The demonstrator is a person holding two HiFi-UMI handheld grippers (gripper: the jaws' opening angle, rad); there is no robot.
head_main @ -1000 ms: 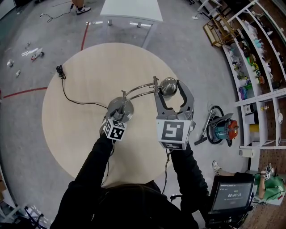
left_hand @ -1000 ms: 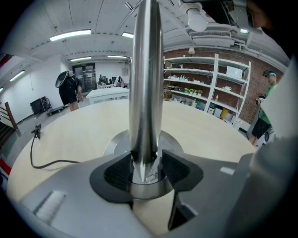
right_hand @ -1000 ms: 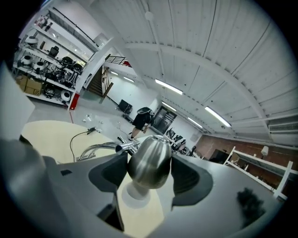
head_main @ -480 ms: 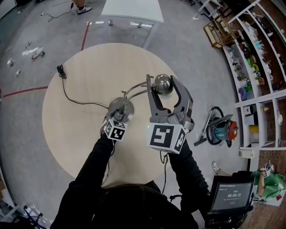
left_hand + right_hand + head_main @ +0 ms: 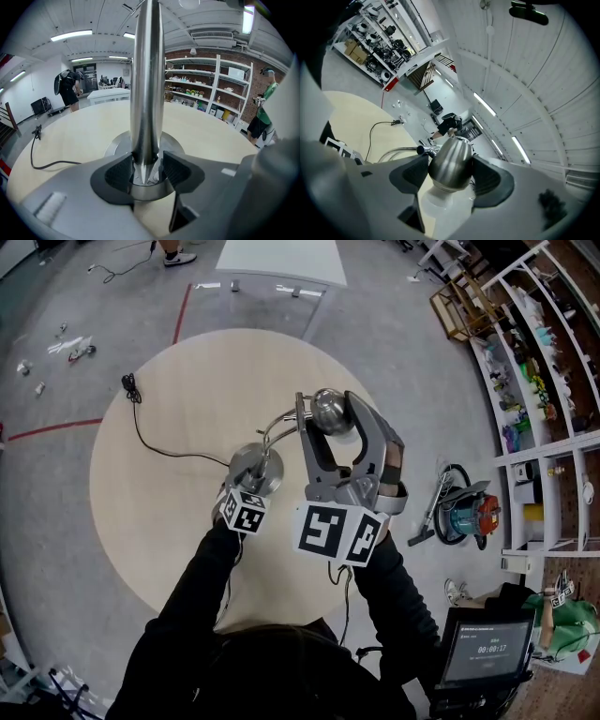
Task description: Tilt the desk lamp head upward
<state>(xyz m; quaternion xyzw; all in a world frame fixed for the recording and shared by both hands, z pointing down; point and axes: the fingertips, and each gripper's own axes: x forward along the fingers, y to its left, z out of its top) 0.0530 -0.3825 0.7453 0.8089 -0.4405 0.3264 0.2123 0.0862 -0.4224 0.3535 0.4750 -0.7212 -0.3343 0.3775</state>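
Round table (image 5: 159,502) — right claw (image 5: 450,174) clamps lamp head (image 5: 328,411)

Round pale wooden table (image 5: 159,521), lamp base (image 5: 255,468) upright near its middle, black cord (image 5: 127,386) across its left part

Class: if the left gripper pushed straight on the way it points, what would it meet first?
The left gripper is clamped on the lamp post, so that first; beyond it, probably the round base.
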